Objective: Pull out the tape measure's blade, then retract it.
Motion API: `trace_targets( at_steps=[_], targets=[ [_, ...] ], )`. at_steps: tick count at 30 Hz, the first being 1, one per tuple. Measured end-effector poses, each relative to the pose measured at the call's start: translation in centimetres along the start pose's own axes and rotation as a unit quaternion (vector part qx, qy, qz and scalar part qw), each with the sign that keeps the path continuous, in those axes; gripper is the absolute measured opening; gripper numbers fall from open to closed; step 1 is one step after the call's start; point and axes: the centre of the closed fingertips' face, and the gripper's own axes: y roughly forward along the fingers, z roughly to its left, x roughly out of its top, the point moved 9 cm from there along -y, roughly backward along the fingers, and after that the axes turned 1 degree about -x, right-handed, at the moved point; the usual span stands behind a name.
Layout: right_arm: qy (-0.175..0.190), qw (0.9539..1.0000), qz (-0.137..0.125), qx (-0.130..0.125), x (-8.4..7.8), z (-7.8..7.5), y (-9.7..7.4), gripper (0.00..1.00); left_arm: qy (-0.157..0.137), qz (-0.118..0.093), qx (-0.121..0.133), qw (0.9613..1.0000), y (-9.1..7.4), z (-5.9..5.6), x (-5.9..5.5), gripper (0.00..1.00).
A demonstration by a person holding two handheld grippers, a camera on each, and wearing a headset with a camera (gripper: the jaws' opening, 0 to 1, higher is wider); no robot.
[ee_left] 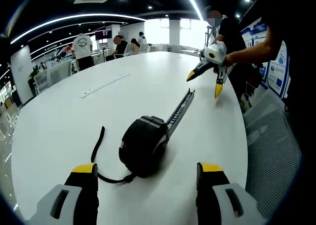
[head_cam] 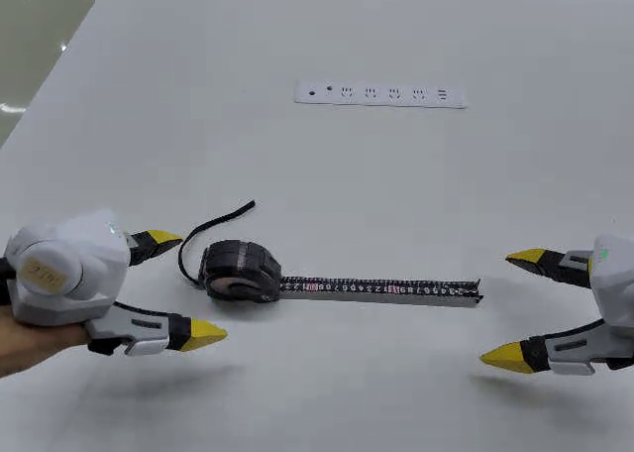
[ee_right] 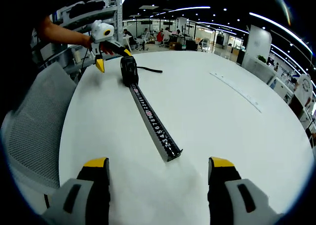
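A black tape measure (head_cam: 239,271) lies on the white table (head_cam: 396,174) with its blade (head_cam: 381,290) drawn out to the right and flat on the surface. Its black wrist strap (head_cam: 210,228) trails behind it. My left gripper (head_cam: 180,285) stands open just left of the case (ee_left: 143,145), touching nothing. My right gripper (head_cam: 512,307) is open too, a short way right of the blade's hook end (ee_right: 173,155). The case (ee_right: 128,69) and blade (ee_right: 150,119) run away from it toward the left gripper (ee_right: 113,56). The right gripper (ee_left: 204,83) shows past the blade (ee_left: 180,107).
A white power strip (head_cam: 380,94) lies flat toward the far side of the table. A mesh chair (ee_right: 34,121) stands at the table's edge by the person. Other people sit at desks far behind.
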Motion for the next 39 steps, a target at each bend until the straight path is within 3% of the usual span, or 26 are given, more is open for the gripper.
trace_targets(
  at_steps=[8,12,21,31,39],
  targets=[
    [0.053,0.9971,-0.029,-0.046,0.1,1.7,-0.7,0.97,-0.024,-0.04,0.043,0.998,-1.5,-2.2,-0.7,0.92],
    [0.074,0.9942,-0.044,-0.065,0.1,2.8,-1.0,0.97,-0.05,-0.062,0.07,0.9944,-2.0,-3.2,-0.8,0.94],
    [0.102,0.9878,-0.068,-0.097,0.3,5.1,-1.4,1.0,-0.06,-0.087,0.095,0.9899,-2.4,-5.5,-0.6,1.0],
    [0.107,0.9842,-0.085,-0.112,1.2,7.6,-1.1,1.0,-0.061,-0.091,0.101,0.9888,-2.5,-7.6,-1.1,1.0],
    [0.128,0.979,-0.1,-0.123,1.7,9.0,-1.1,1.0,-0.076,-0.096,0.113,0.9861,-2.9,-8.3,-1.3,1.0]
  ],
)
